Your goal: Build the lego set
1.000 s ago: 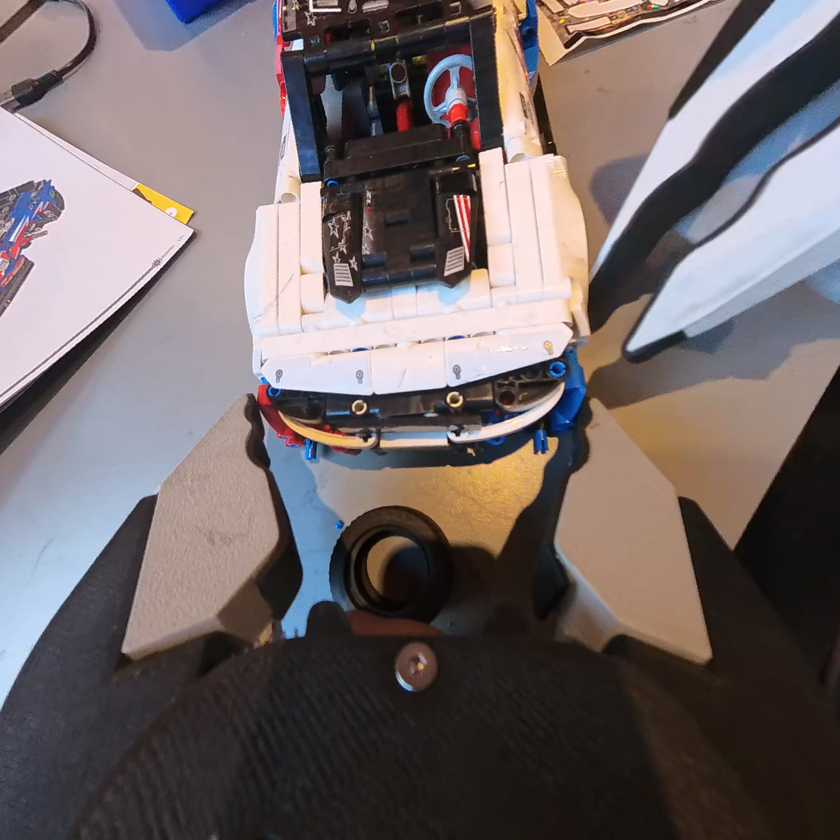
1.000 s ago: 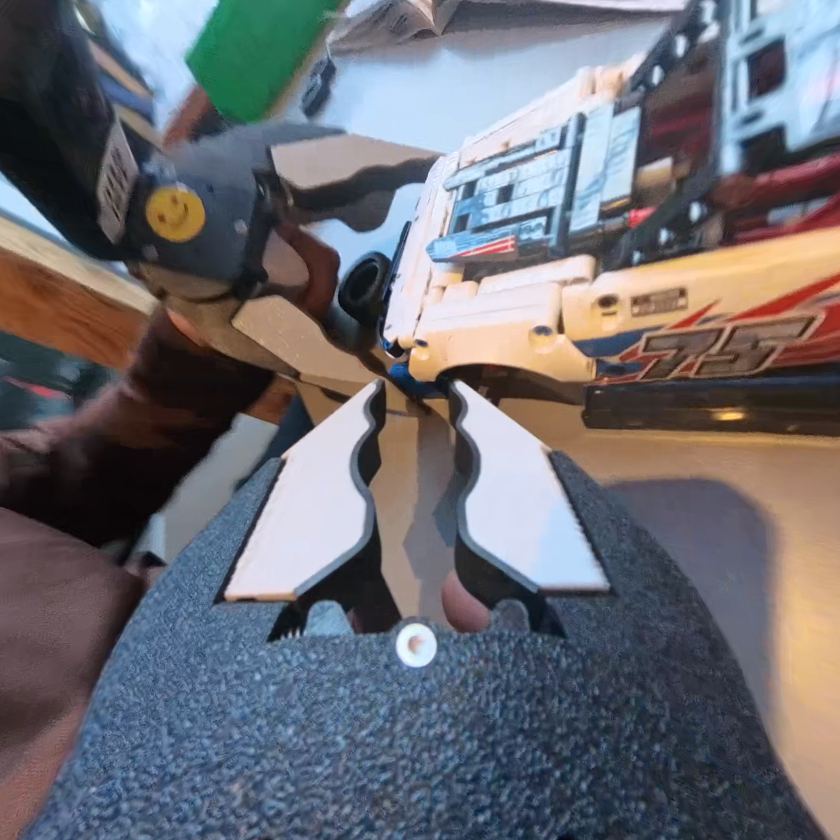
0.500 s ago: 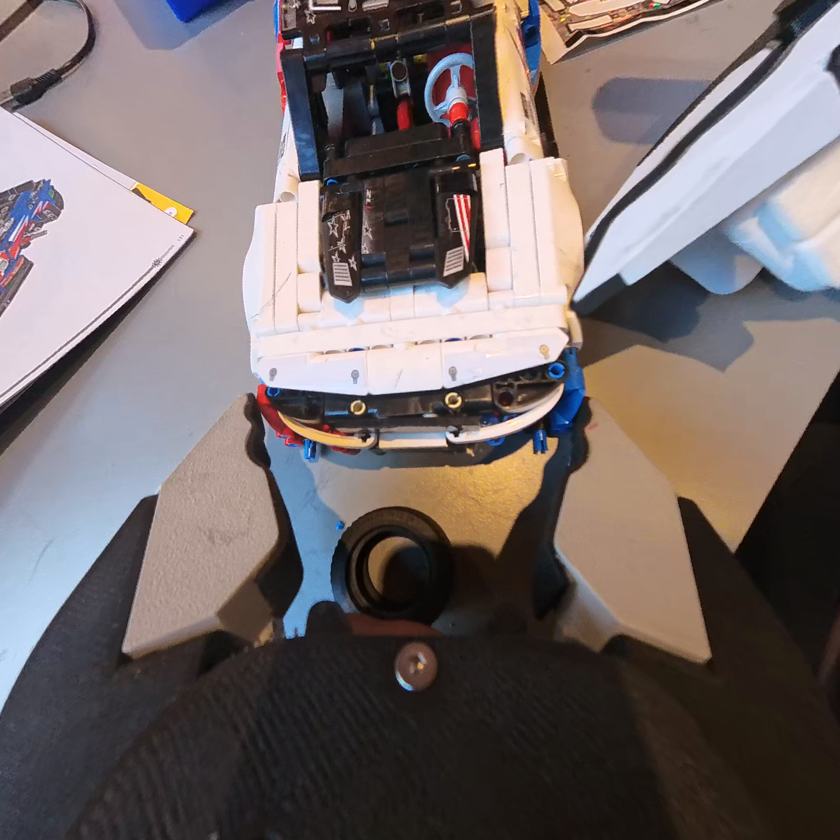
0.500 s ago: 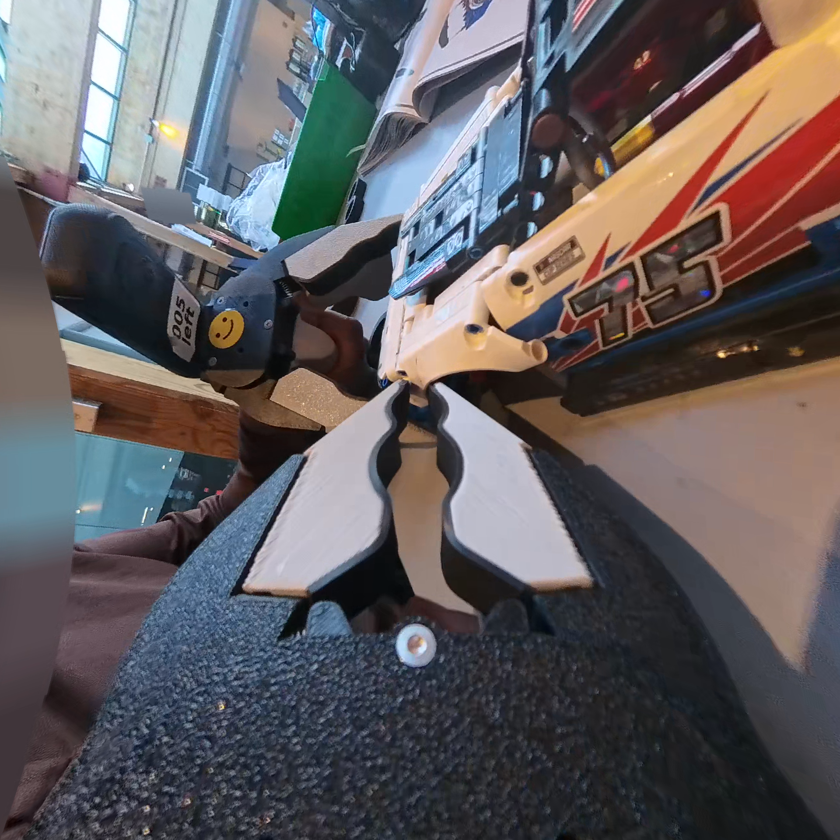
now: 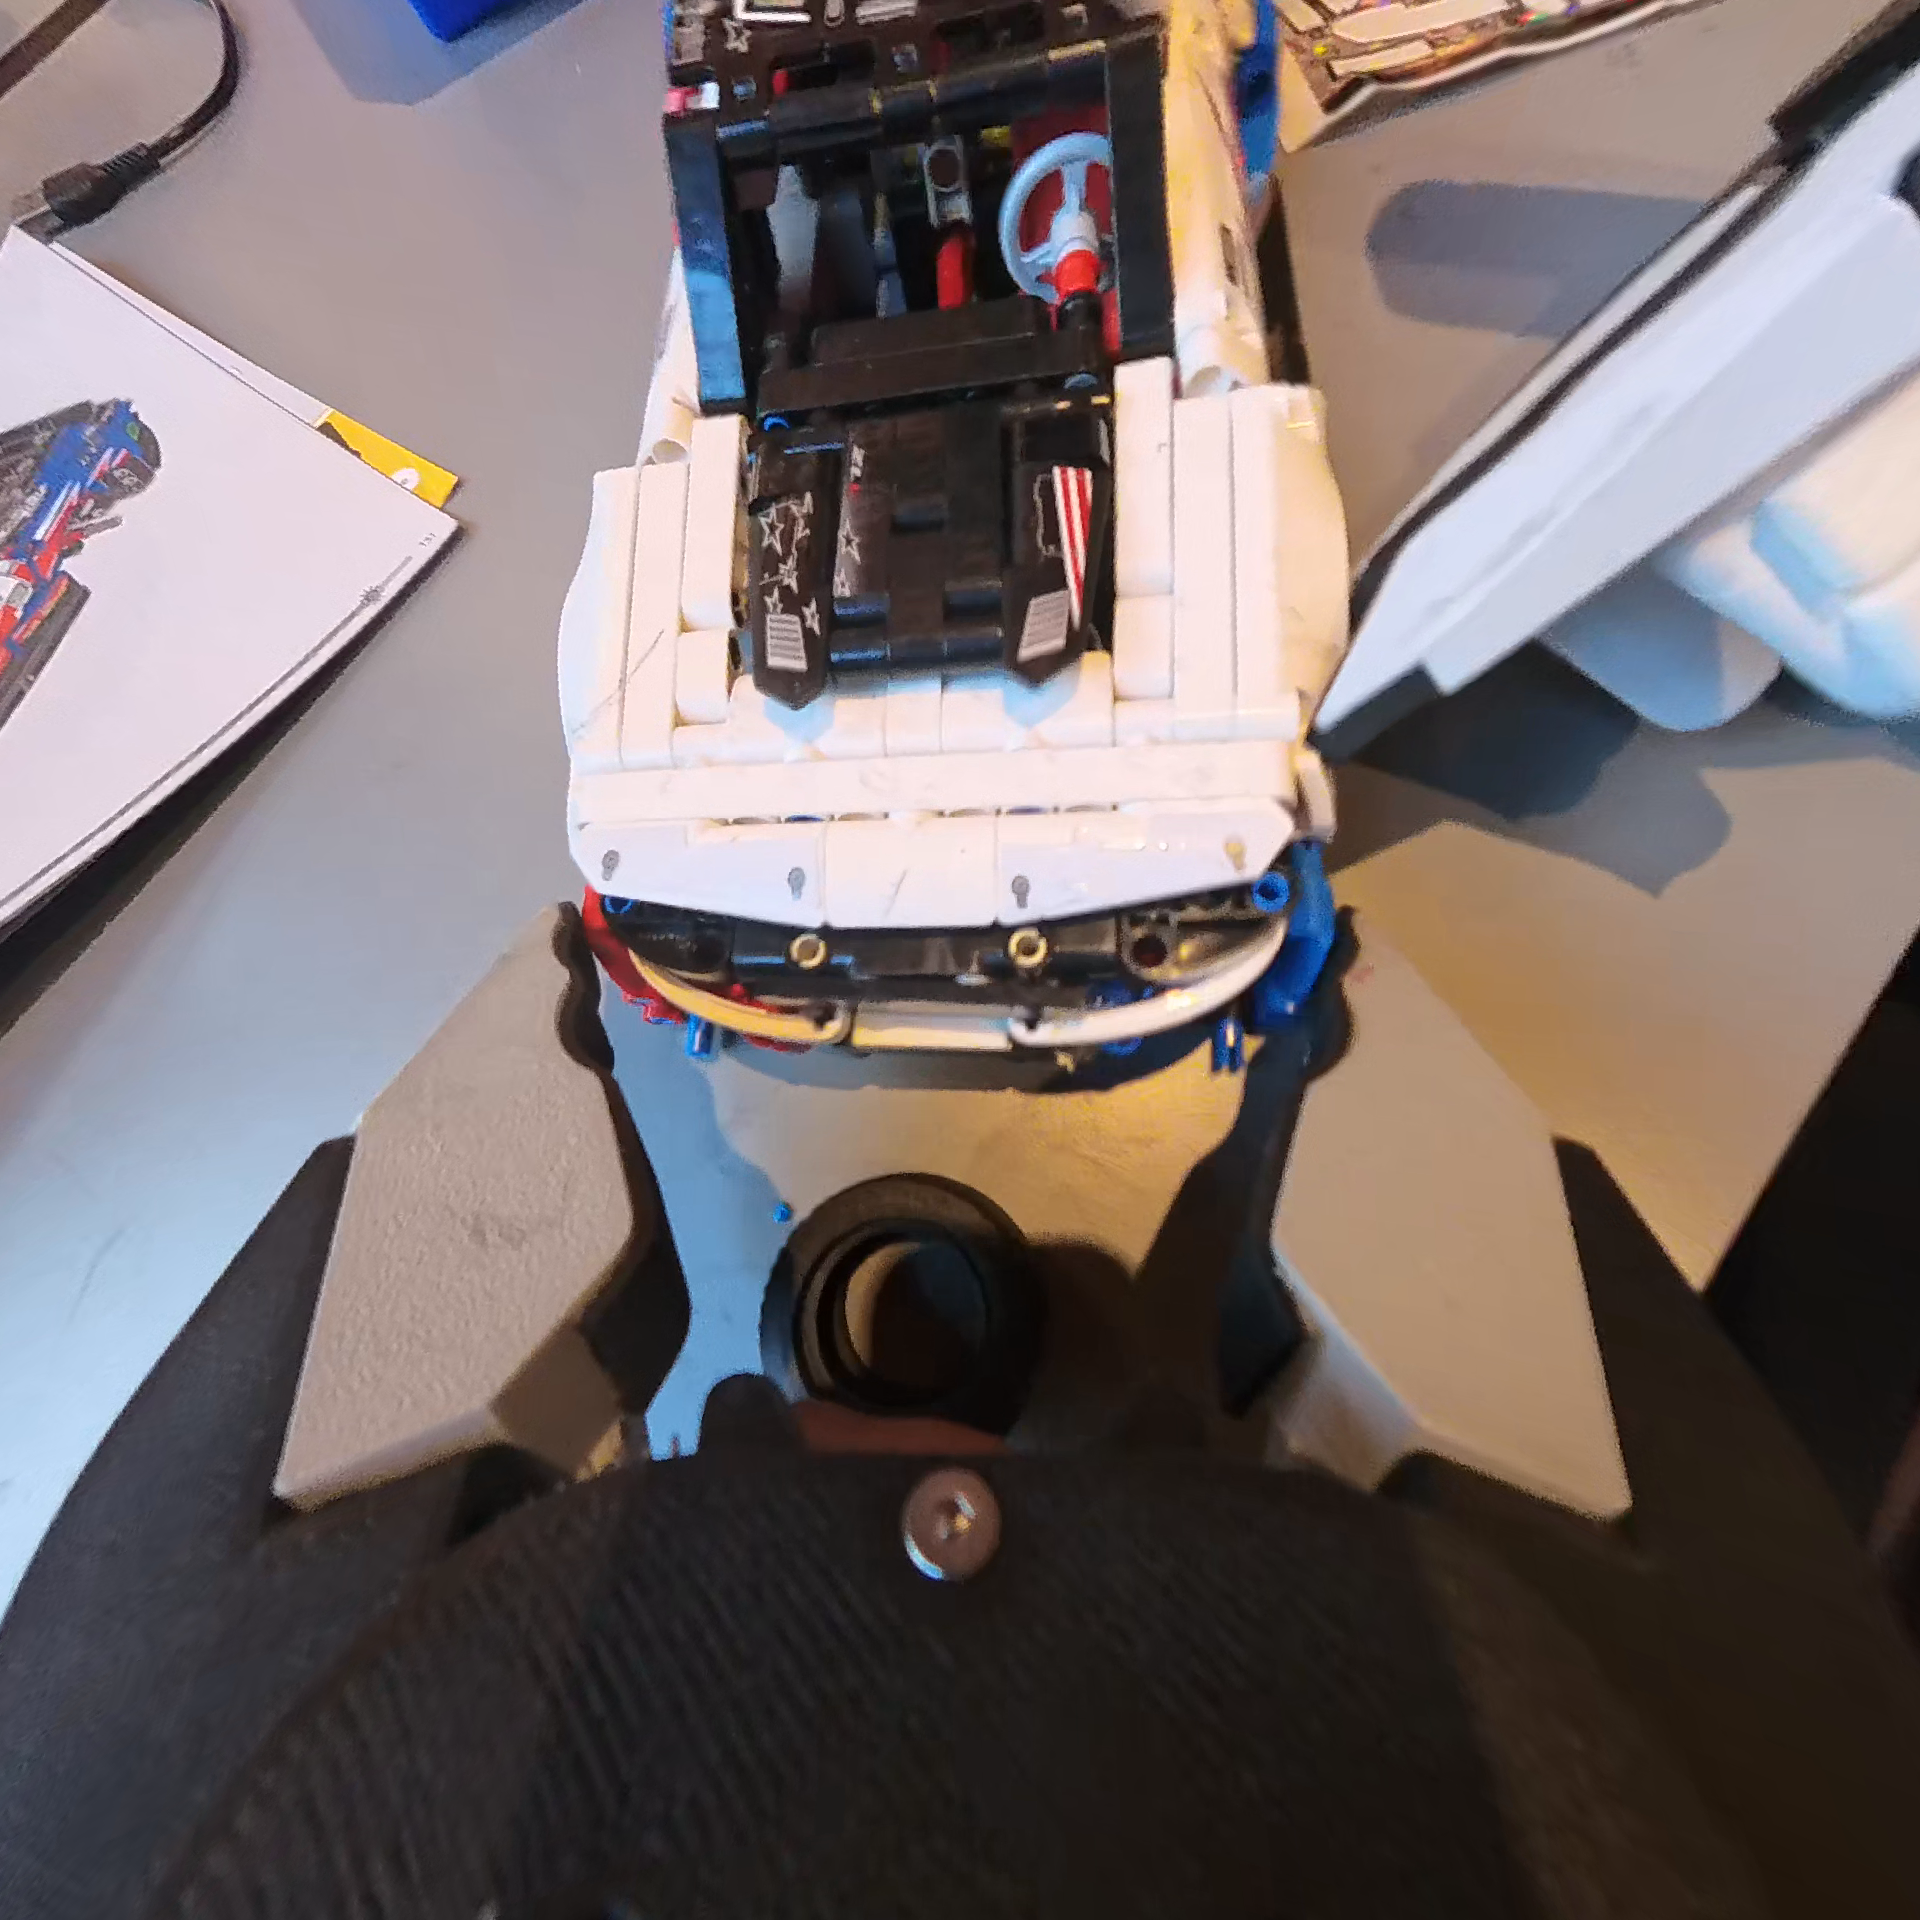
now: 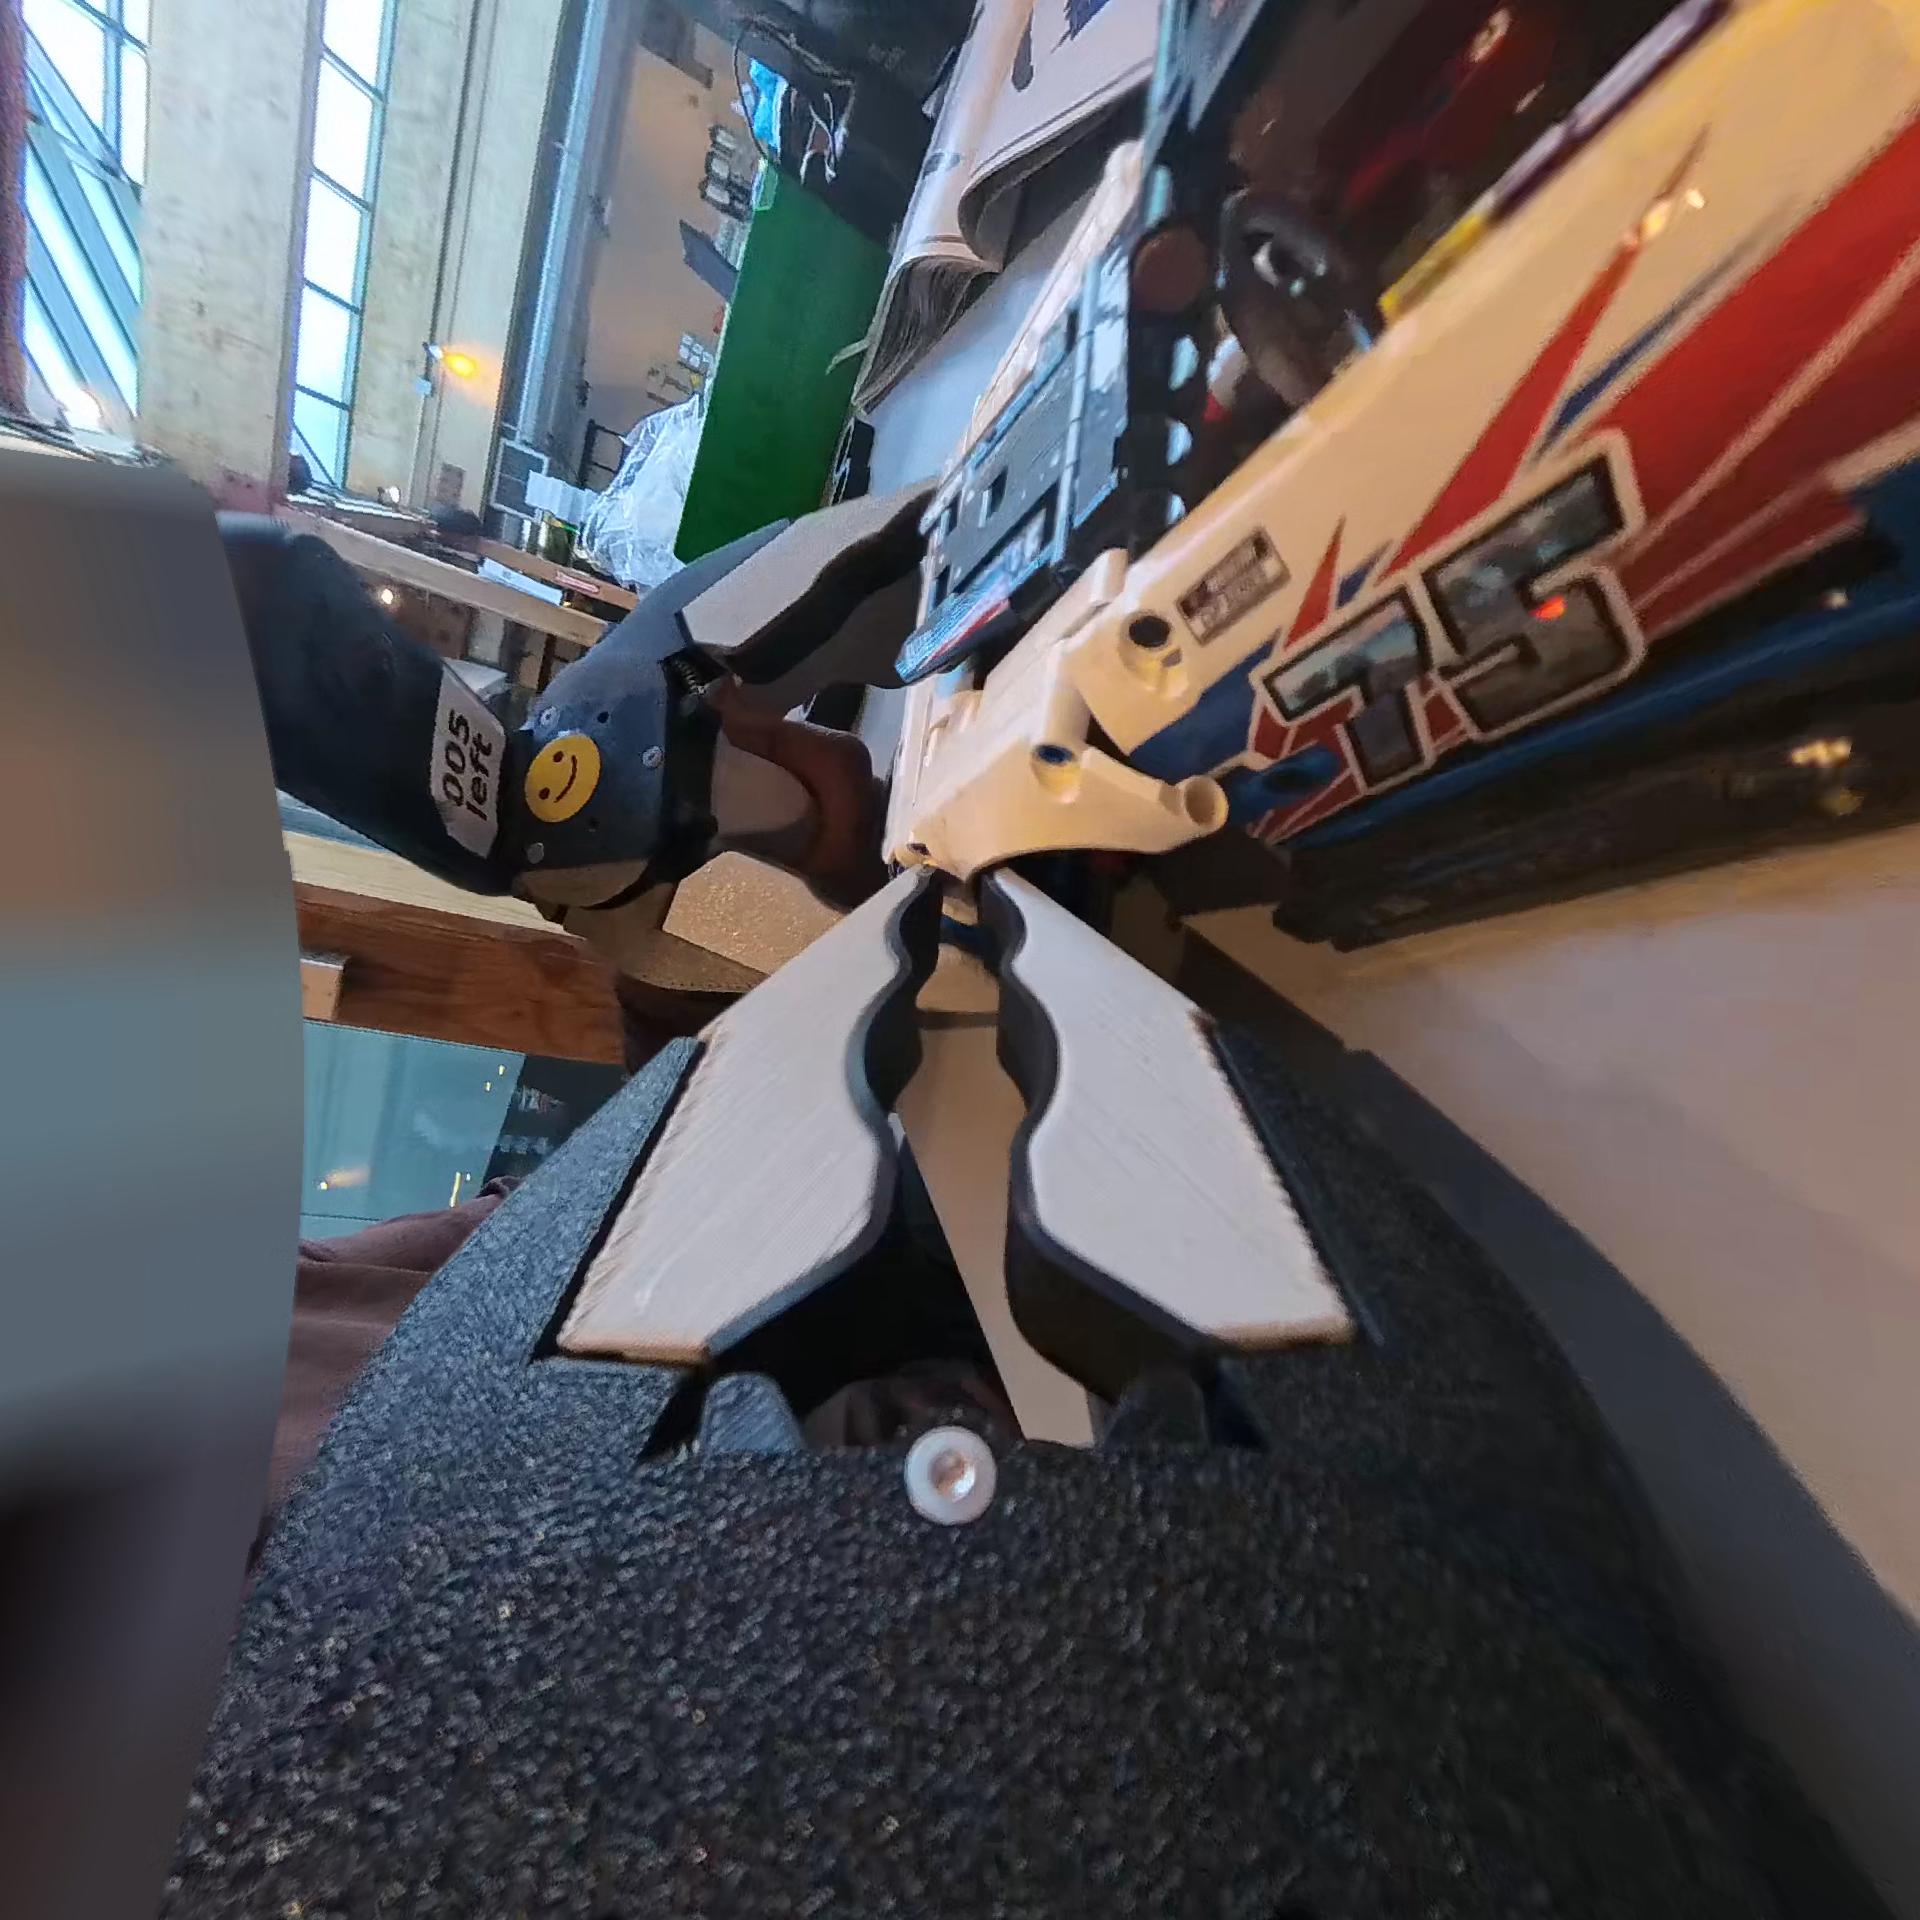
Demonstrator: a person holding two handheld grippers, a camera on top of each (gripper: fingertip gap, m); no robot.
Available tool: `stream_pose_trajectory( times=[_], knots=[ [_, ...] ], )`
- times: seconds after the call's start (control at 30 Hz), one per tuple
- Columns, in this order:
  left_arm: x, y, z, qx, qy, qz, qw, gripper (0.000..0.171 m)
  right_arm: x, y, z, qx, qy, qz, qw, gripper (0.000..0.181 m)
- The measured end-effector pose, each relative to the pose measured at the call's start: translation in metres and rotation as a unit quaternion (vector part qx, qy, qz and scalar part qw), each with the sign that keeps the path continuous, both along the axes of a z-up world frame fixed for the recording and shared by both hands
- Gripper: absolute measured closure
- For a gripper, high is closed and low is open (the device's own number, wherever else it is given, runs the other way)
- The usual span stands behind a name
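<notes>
A white lego race car with a black cockpit and red and blue side stripes stands on the grey table. My left gripper spans its nose: one fingertip touches the red part on the left, the other the blue part on the right. A loose black tyre lies on the table between its fingers. My right gripper is nearly closed, its tips under the car's front wheel arch. Whether it pinches anything is hidden. It also shows in the left wrist view, at the car's front right corner.
An open instruction booklet lies left of the car and a black cable at the far left. More printed paper lies at the back right. The table's edge runs close on the right. A green board stands beyond.
My right gripper has swung in to the car's front right corner and tilted, its jaws narrower than before. My left gripper, the car and the tyre have stayed in place.
</notes>
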State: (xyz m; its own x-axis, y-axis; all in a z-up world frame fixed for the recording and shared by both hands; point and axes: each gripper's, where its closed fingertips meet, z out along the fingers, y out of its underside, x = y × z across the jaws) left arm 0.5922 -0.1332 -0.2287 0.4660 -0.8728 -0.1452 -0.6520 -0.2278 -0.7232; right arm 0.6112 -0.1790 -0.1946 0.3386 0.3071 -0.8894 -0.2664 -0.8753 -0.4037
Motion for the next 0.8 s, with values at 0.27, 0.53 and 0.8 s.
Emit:
stream_pose_trajectory(
  times=[0.27, 0.53, 0.8],
  knots=[
    [0.003, 0.003, 0.000, 0.001, 0.003, -0.006, 1.000, 0.036, -0.002, -0.002, 0.000, 0.004, 0.002, 0.019, 1.000, 0.176],
    [-0.008, -0.001, 0.003, -0.012, -0.003, -0.101, 0.995, 0.042, -0.002, -0.002, 0.000, 0.002, 0.008, 0.022, 1.000, 0.176],
    [-0.010, -0.002, 0.008, -0.033, -0.036, -0.118, 0.992, 0.047, -0.002, -0.002, 0.001, -0.003, 0.015, 0.025, 1.000, 0.177]
  ],
)
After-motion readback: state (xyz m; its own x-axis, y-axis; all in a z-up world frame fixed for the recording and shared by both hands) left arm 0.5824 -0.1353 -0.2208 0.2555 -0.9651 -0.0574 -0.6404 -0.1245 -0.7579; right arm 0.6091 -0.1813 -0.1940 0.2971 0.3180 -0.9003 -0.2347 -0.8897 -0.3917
